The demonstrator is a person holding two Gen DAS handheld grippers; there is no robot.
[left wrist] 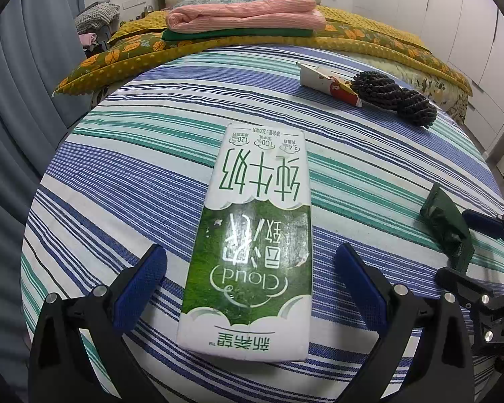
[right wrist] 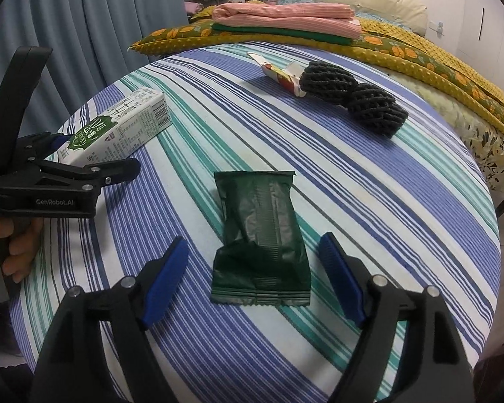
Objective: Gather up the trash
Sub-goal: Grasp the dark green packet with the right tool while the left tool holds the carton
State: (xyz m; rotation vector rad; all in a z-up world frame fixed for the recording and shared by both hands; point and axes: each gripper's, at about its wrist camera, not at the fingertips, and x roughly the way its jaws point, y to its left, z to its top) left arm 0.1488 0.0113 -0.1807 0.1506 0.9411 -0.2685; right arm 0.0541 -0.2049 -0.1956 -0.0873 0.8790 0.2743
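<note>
Trash: four pieces lie on a round table covered with a blue, green and white striped cloth (right wrist: 386, 201).
Milk carton (left wrist: 252, 245): white and green, lying flat near the table's left edge, lengthwise between the left tongs' pads without touching them.
Left tongs (left wrist: 250, 277): spread wide, a blue pad on either side of the carton, clear gaps on both sides; a hand (right wrist: 20, 245) grips the handle.
Green wrapper (right wrist: 262, 241): dark, crumpled, flat on the cloth toward the near edge, between the right tongs' pads and apart from both.
Right tongs (right wrist: 253, 278): spread apart, clamped on nothing.
Black foam net (right wrist: 352, 97): twisted, lying toward the far edge of the table.
Small red-and-white carton (right wrist: 279, 72): flattened, touching the net's far end.
Bed (left wrist: 369, 40): beyond the far edge, with a yellow blanket and folded pink (left wrist: 245, 13) and green cloths stacked on it.
</note>
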